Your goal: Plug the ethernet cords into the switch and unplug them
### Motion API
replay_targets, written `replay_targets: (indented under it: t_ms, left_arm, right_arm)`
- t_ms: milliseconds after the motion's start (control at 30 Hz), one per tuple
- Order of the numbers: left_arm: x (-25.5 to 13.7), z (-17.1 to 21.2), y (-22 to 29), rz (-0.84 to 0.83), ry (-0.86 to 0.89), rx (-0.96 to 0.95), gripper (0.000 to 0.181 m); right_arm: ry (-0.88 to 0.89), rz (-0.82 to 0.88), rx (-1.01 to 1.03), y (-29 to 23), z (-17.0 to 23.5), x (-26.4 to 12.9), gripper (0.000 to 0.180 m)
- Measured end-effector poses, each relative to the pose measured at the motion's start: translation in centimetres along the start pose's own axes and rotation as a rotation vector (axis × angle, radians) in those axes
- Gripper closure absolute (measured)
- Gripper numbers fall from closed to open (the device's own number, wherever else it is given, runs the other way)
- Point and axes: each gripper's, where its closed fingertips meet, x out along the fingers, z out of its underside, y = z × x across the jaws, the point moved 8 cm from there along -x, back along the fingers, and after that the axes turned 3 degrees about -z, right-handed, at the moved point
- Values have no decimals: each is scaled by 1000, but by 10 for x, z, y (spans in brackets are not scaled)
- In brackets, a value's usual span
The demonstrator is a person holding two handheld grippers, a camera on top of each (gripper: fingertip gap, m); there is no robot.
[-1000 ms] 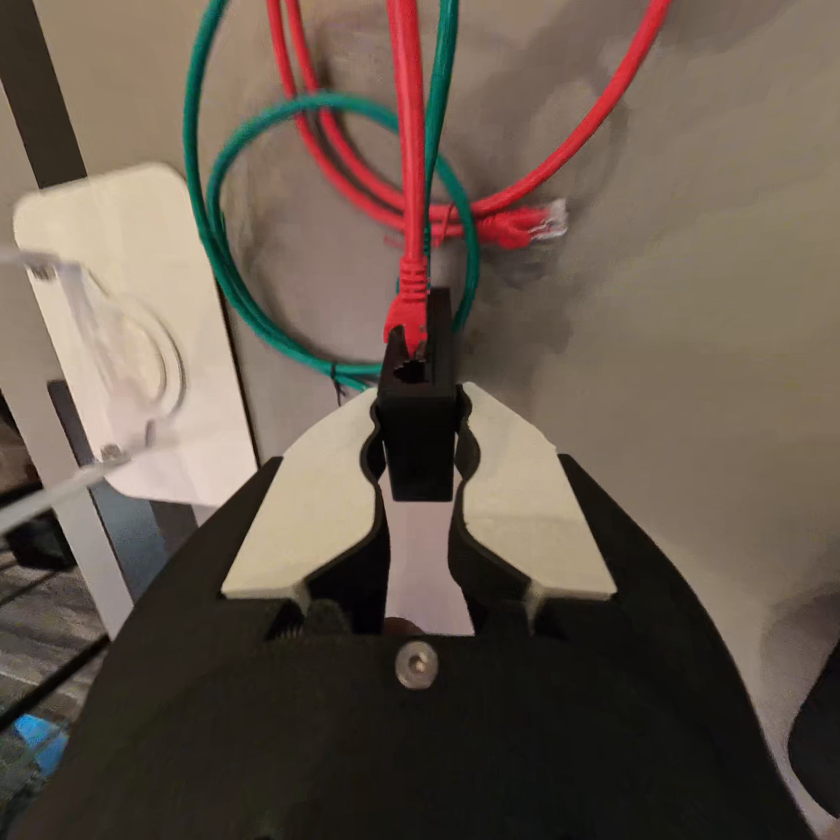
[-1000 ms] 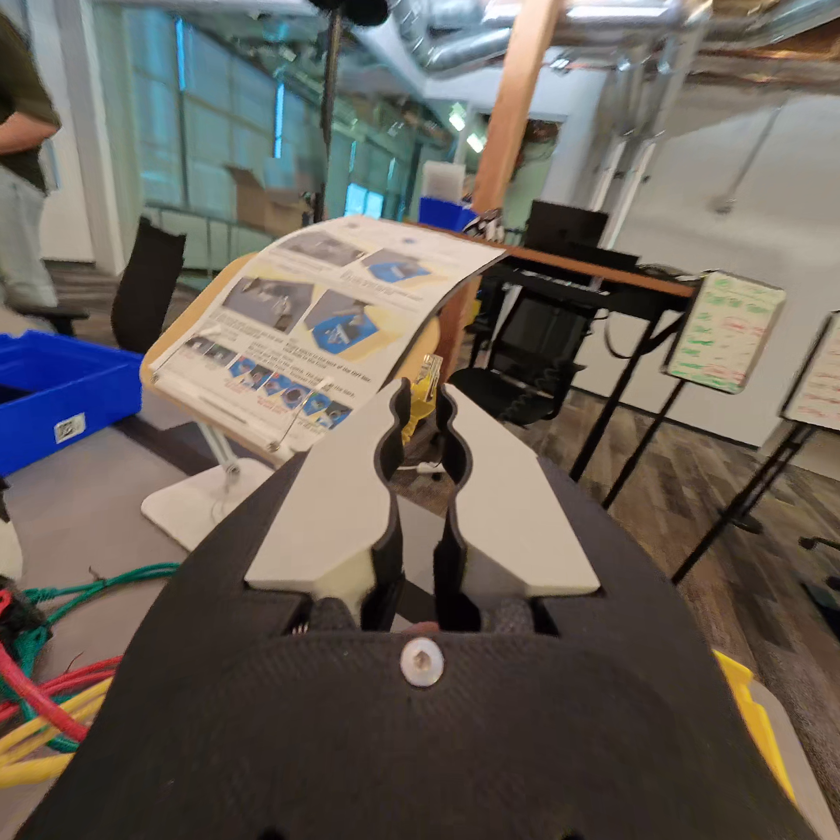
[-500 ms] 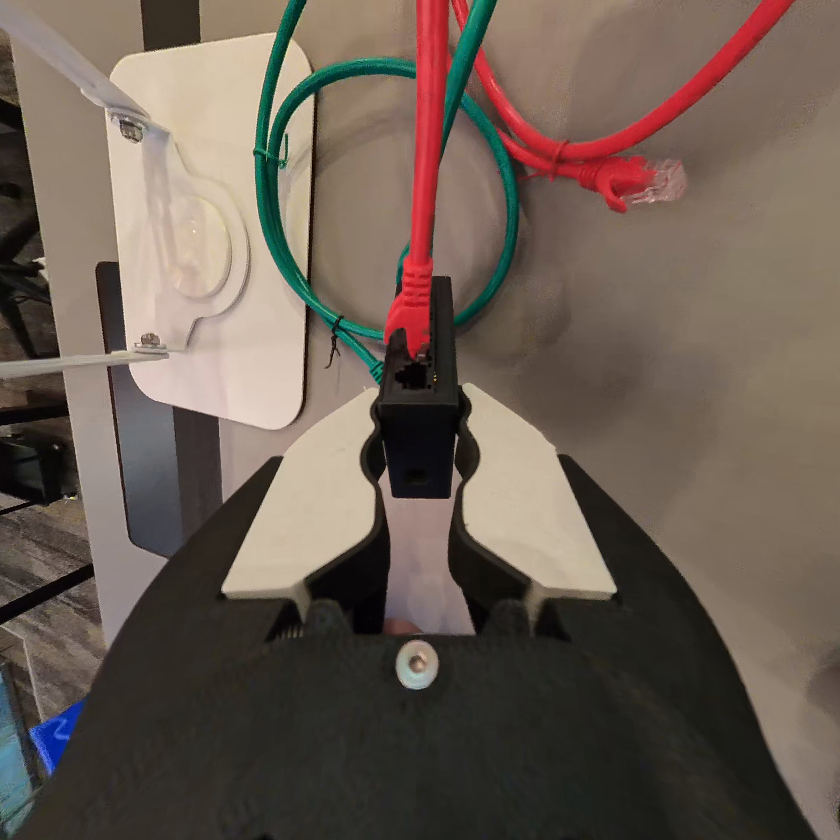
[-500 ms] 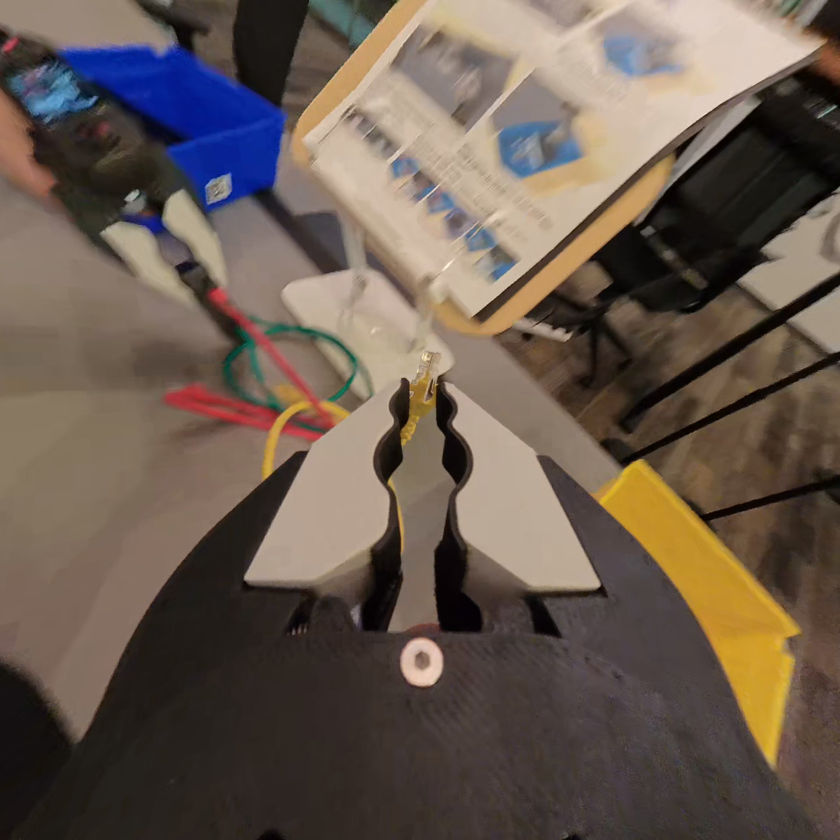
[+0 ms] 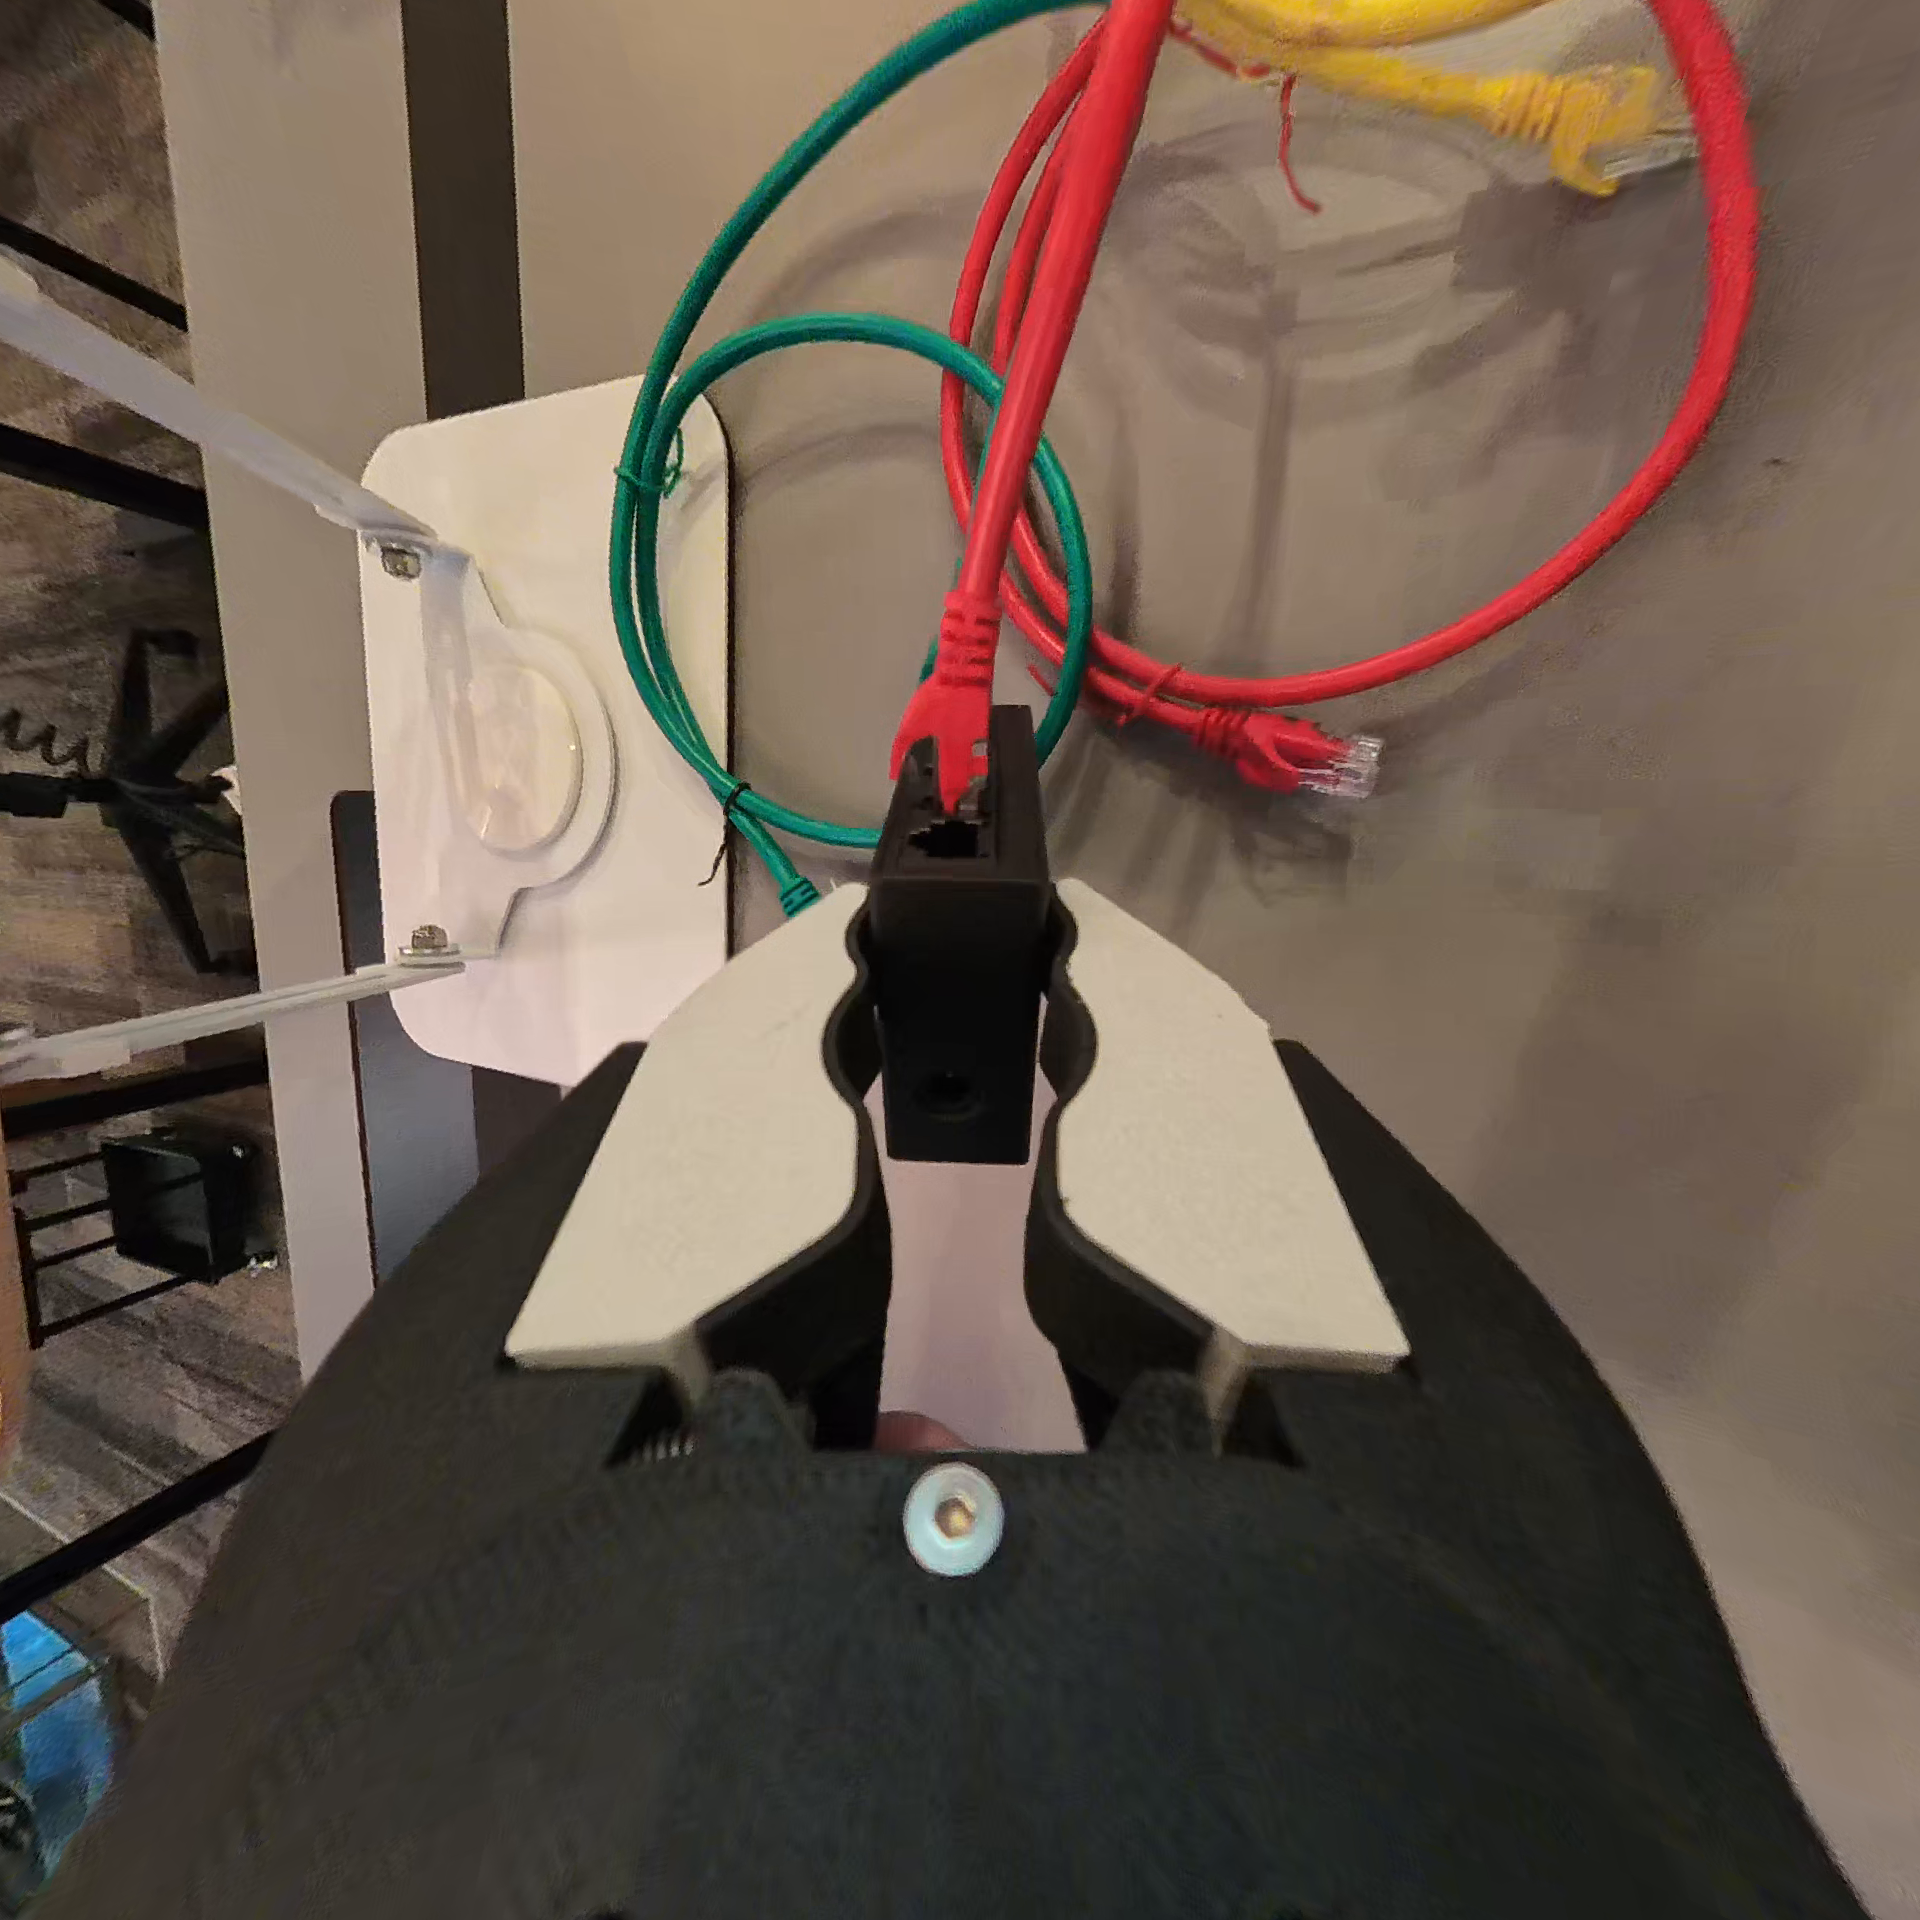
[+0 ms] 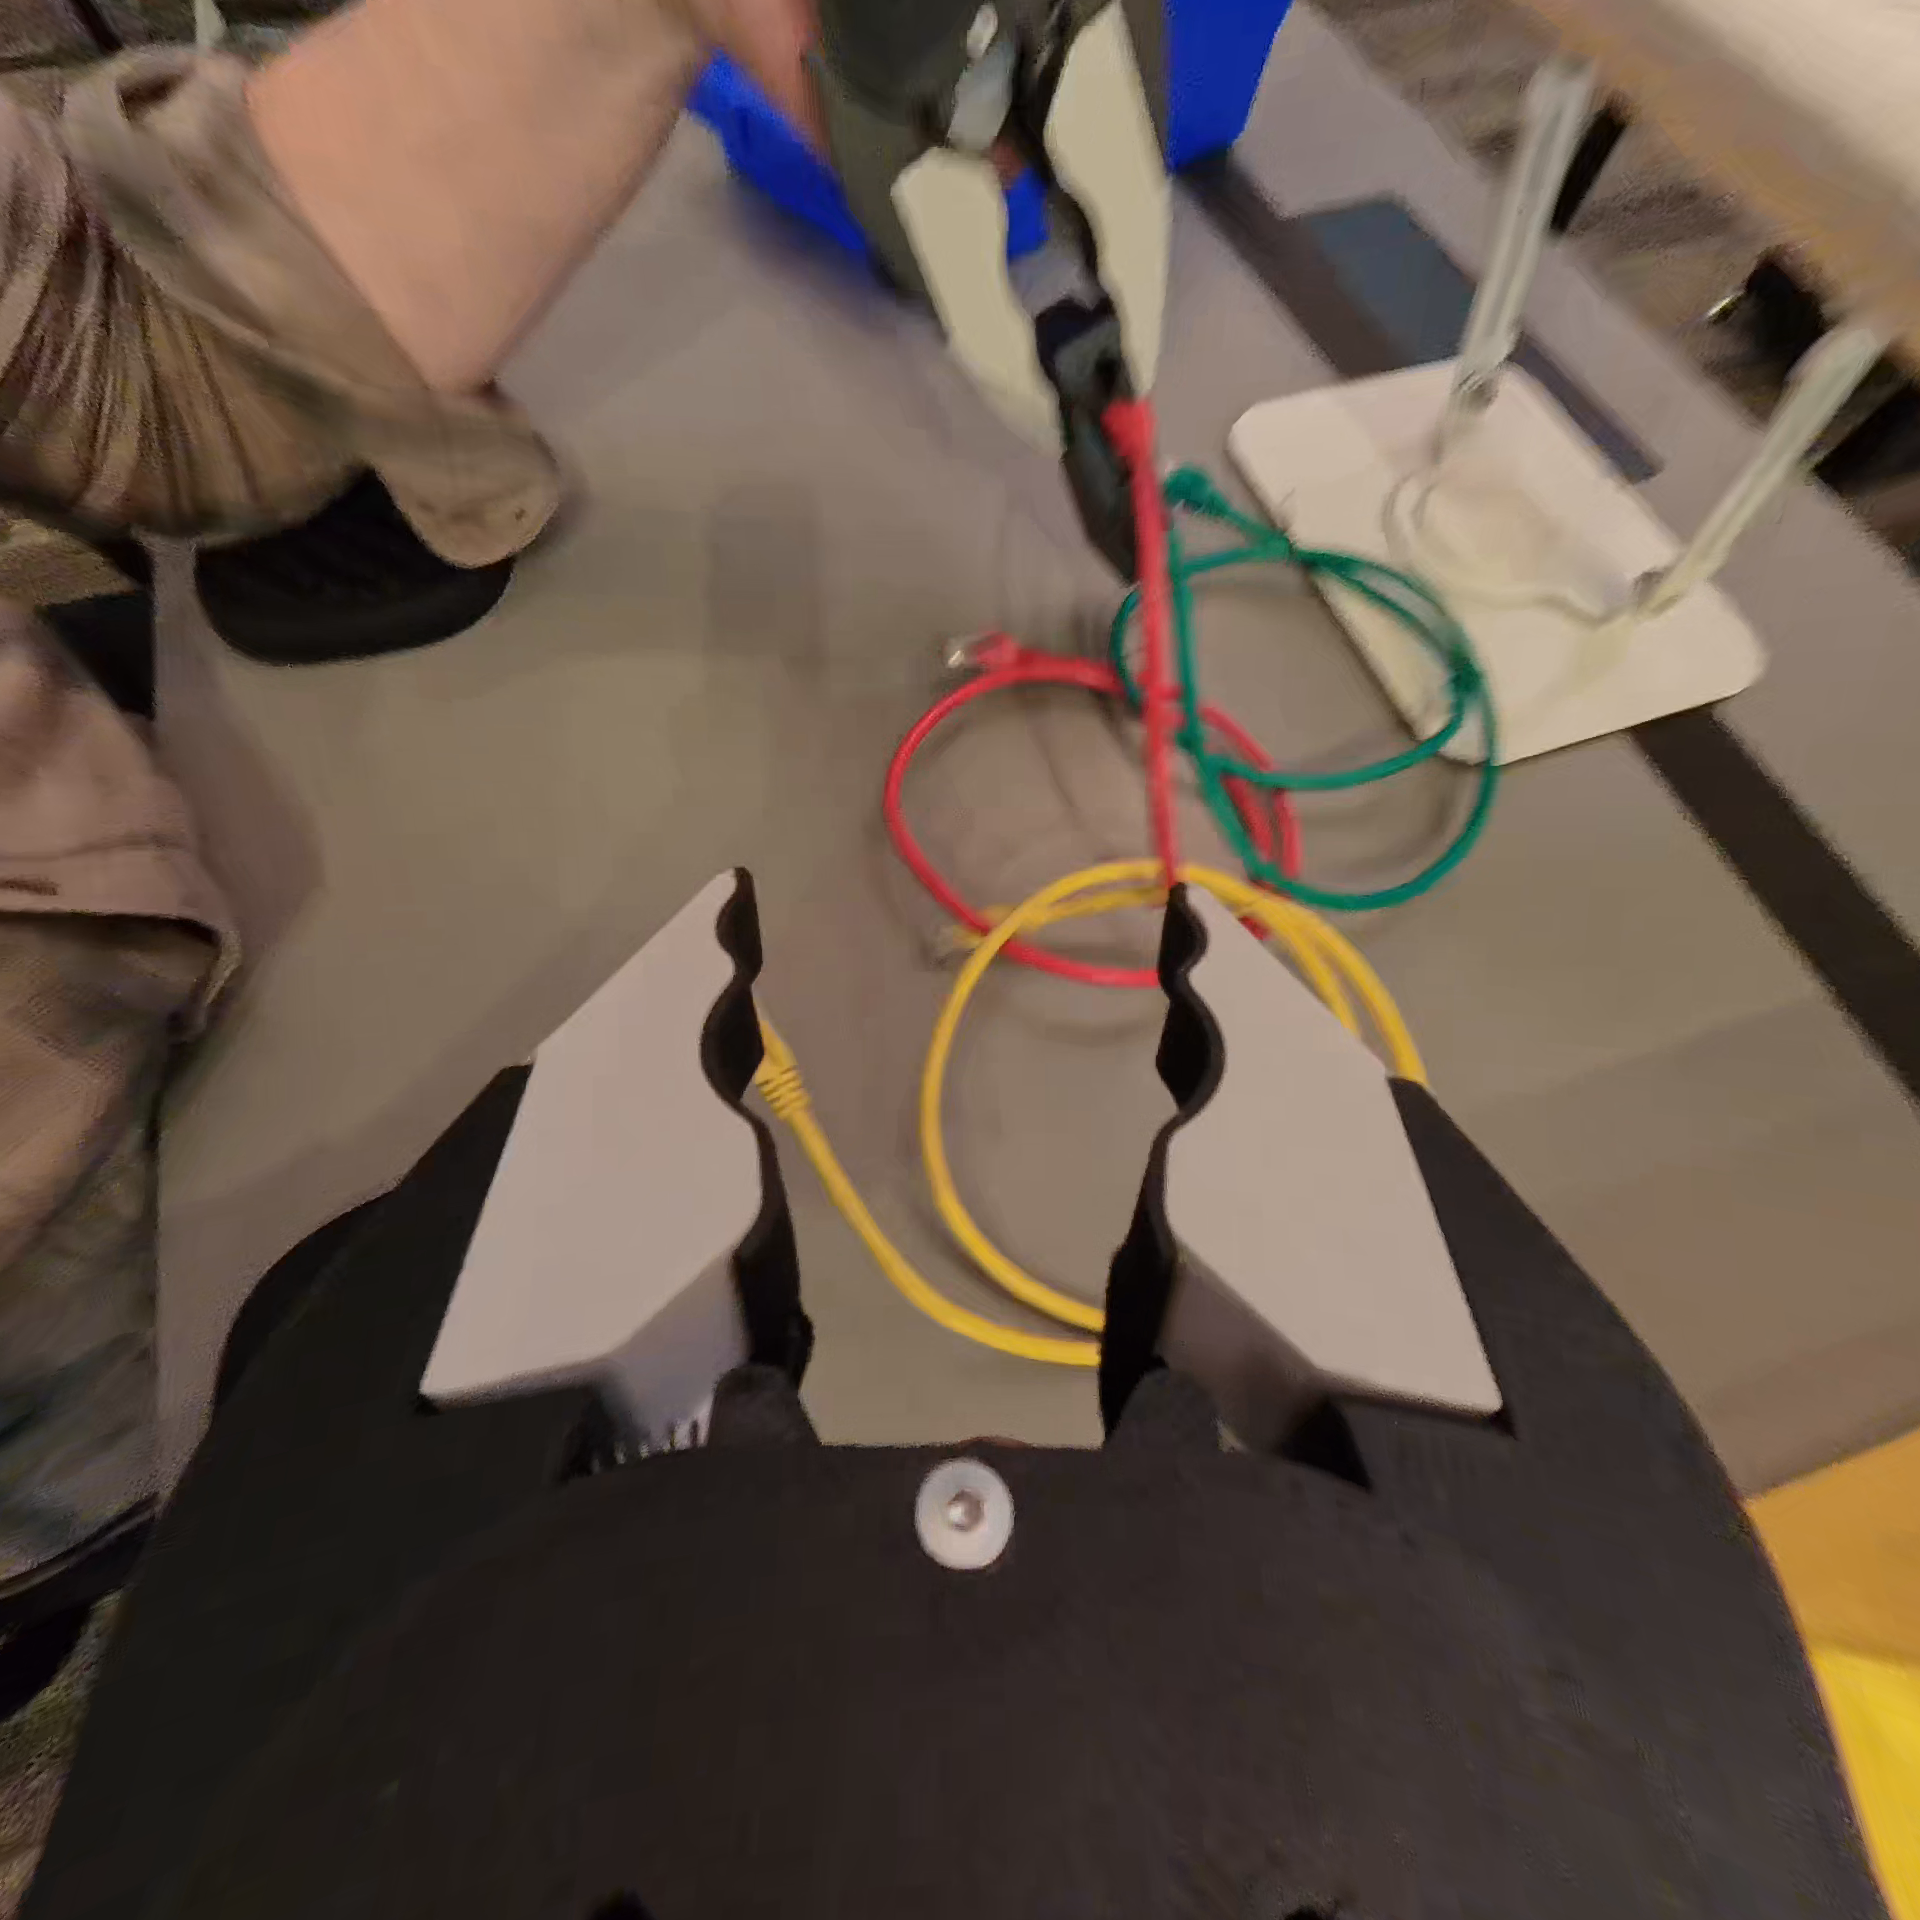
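My left gripper is shut on the small black switch, with both pads pressed on its sides. A red cord's plug sits in the switch's far port, and the near port is empty. The right wrist view shows this gripper holding the switch above the grey table. My right gripper is wide open and holds nothing. The yellow cord lies looped on the table between its fingers. Its plug lies beside the left finger's inner edge, ungripped.
The red cord's other plug lies loose on the table, with a coiled green cord beside it. A white stand base sits at the right. A blue bin and a person's sleeve are at the far side. One gripper's finger ends stand about 25 centimetres off the other's. The white stand base is about 20 centimetres from my left fingertips.
My right gripper was shut on the yellow plug; it swung down toward the table and opened wide, and the plug left its grasp. My left gripper still holds the switch.
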Motion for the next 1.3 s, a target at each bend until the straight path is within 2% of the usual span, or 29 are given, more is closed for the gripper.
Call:
replay_targets:
  t_ms: [67, 133, 267, 367, 400, 467, 533, 567, 633, 833, 967, 1167, 1300]
  left_arm:
    - [-1, -1, 1, 2, 8, 10, 153]
    - [-1, -3, 1, -3, 8, 20, 153]
    - [-2, -7, 3, -6, 15, 40, 153]
    - [-4, -9, 3, -14, 23, 48, 154]
    - [-5, -10, 4, -17, 27, 52, 153]
    - [-8, -13, 3, -24, 44, 59, 153]
    - [-11, -14, 3, -30, 52, 65, 154]
    - [-13, -13, 2, -38, 47, 59, 154]
    - [-18, -6, -3, -53, 37, 29, 154]
    - [-46, 19, -22, -149, 95, -87, 154]
    - [-71, 24, -30, -219, 213, -141, 153]
    - [-94, 22, -35, -289, 331, -167, 153]
    - [-100, 17, -33, -275, 368, -171, 153]
  right_arm:
    - [-15, 67, -52, 18, -11, -8, 108]
    - [-103, 99, -106, 44, -14, -3, 114]
    - [-481, 68, -297, 90, 14, 49, 128]
    - [-674, 38, -384, 106, 41, 91, 134]
    - [-716, 64, -407, 113, 47, 99, 142]
    - [-682, 55, -405, 118, 51, 110, 165]
    - [-678, 65, -363, 124, 55, 112, 172]
    - [-714, 103, -329, 129, 56, 106, 174]
    - [-623, 190, -268, 138, 45, 85, 177]
    - [-521, 568, -169, 148, -1, -28, 177]
    - [-443, 698, -104, 138, -16, -93, 177]
    - [-396, 777, -71, 111, -18, -143, 177]
    - [-358, 772, -64, 90, -24, -145, 177]
